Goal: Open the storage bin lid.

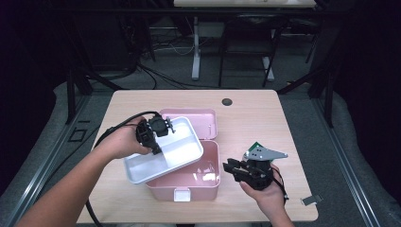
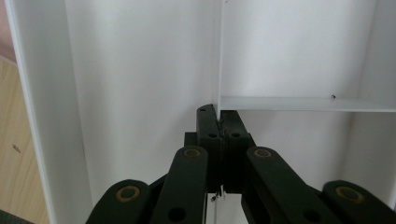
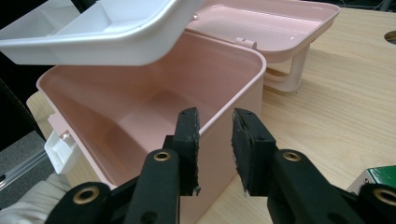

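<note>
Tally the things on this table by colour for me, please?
Pink: 1, the open box with its hinged lid.
White: 1, the divided tray lifted above the box.
Green: 1, a small item beside the right gripper; what it is, I cannot tell.
Total: 3

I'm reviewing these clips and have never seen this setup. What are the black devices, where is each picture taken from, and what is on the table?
No robot here: a person holds a hand-operated claw in each hand. The high view looks down on the wooden table; the other two pictures come from cameras riding on each claw, looking along its black jaws.

On the table sits an open pink box, its lid folded back behind it. The left claw is shut on a divider wall of a white compartment tray and holds it tilted above the box; the left gripper view shows the pinch on the divider. The right claw sits beside the box's right wall, jaws apart with that wall's rim between them, not pressing.
</note>
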### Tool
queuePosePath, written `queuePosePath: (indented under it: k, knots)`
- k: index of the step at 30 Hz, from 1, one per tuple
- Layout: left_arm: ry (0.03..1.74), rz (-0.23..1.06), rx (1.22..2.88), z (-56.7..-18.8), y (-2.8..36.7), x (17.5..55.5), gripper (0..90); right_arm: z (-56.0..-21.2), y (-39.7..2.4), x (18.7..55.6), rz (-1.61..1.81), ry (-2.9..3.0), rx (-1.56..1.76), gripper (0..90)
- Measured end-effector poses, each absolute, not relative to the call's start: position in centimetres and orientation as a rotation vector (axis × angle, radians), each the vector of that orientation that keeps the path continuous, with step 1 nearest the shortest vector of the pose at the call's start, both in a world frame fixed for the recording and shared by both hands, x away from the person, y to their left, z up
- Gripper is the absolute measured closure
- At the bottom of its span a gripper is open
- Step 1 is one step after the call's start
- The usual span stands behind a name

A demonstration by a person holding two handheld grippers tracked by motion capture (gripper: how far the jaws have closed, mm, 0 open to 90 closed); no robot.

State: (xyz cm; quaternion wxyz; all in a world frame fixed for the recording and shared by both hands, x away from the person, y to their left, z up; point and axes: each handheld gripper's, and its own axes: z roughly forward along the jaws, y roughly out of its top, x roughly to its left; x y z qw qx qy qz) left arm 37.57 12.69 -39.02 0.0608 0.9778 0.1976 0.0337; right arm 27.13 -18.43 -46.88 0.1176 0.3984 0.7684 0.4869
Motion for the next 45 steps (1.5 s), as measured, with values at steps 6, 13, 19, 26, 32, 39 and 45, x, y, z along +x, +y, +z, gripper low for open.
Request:
queuePosePath:
  k: [6, 13, 19, 26, 32, 39, 45]
  knots:
    - [0.699, 0.100, 2.940, -38.7, 14.6, 37.8, 89.2, -47.0, -18.3, 27.2, 1.427, 2.255, 1.156, 67.2]
    - [0.853, 0.088, 2.888, -38.8, 17.8, 38.2, 89.2, -47.1, -18.2, 27.4, 1.432, 2.267, 1.164, 61.5]
    - [0.941, 0.087, 2.857, -38.8, 20.1, 38.4, 89.2, -47.1, -18.0, 27.4, 1.439, 2.271, 1.139, 57.2]
    - [1.018, 0.100, 2.816, -38.8, 22.6, 38.3, 89.2, -47.2, -17.9, 27.4, 1.452, 2.269, 1.125, 53.5]
    - [1.092, 0.100, 2.789, -39.0, 24.6, 38.4, 89.2, -47.4, -17.8, 27.5, 1.464, 2.273, 1.101, 52.4]
    - [1.177, 0.090, 2.766, -39.7, 26.8, 38.6, 89.2, -47.3, -17.7, 27.5, 1.466, 2.281, 1.087, 50.9]
    - [1.219, 0.078, 2.761, -40.6, 27.8, 38.7, 89.2, -47.3, -17.7, 27.5, 1.457, 2.285, 1.077, 49.4]
